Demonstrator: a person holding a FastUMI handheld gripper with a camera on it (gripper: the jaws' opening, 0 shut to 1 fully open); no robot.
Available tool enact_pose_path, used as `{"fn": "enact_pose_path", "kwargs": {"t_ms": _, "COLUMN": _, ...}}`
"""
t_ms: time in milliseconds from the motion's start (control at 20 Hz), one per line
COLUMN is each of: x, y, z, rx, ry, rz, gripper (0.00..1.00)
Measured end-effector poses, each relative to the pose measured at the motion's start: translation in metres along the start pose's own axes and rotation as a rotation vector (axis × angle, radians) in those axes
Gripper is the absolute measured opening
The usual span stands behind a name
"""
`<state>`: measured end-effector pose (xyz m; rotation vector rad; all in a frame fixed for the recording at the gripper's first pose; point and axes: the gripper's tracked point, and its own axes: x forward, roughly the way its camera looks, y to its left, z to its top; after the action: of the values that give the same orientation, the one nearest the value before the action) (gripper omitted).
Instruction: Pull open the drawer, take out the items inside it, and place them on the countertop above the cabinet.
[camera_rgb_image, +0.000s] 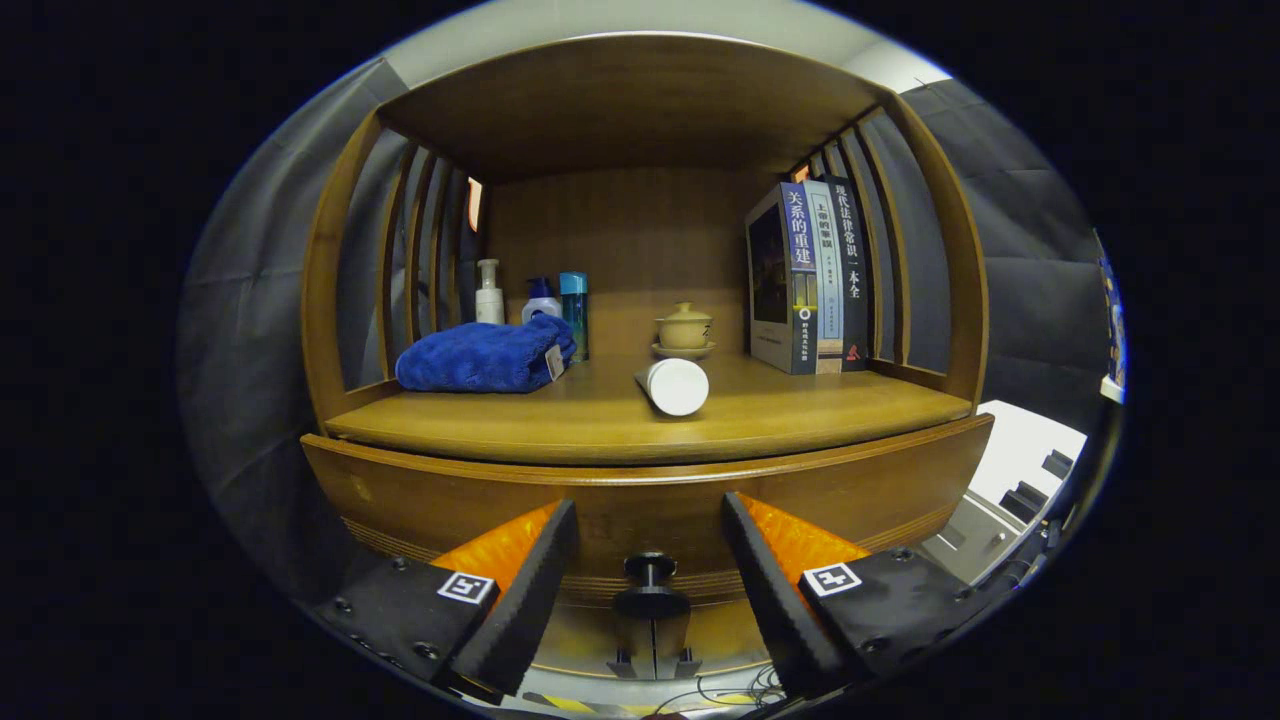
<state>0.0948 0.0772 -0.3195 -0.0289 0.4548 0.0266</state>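
Observation:
A wooden cabinet fills the scene, with its countertop (800, 415) under a roofed shelf space. Below the countertop runs the drawer front (650, 500), which looks closed. Its small dark knob (650, 568) sits between my two fingers, a little beyond them. My gripper (650, 545) is open, level with the drawer front, and touches nothing. What lies inside the drawer is hidden. On the countertop rest a folded blue towel (485, 355) at the left and a white cylinder (677, 386) lying on its side in the middle.
At the back of the countertop stand three bottles (530, 300), a small lidded tea bowl (684, 328) and three upright books (810, 280) at the right. Slatted wooden sides close in the shelf. A white surface (1020, 450) lies to the cabinet's right.

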Motion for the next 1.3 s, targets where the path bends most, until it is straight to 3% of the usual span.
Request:
{"fn": "enact_pose_path", "kwargs": {"t_ms": 500, "x": -0.005, "y": 0.002, "z": 0.005, "rx": 0.01, "ry": 0.001, "rz": 0.01, "gripper": 0.97}}
{"fn": "enact_pose_path", "kwargs": {"t_ms": 900, "x": -0.091, "y": 0.03, "z": 0.093, "rx": -0.041, "ry": -0.131, "rz": 0.13, "gripper": 0.97}}
{"fn": "enact_pose_path", "kwargs": {"t_ms": 1300, "x": -0.178, "y": 0.02, "z": 0.183, "rx": -0.08, "ry": -0.266, "rz": 0.21, "gripper": 0.98}}
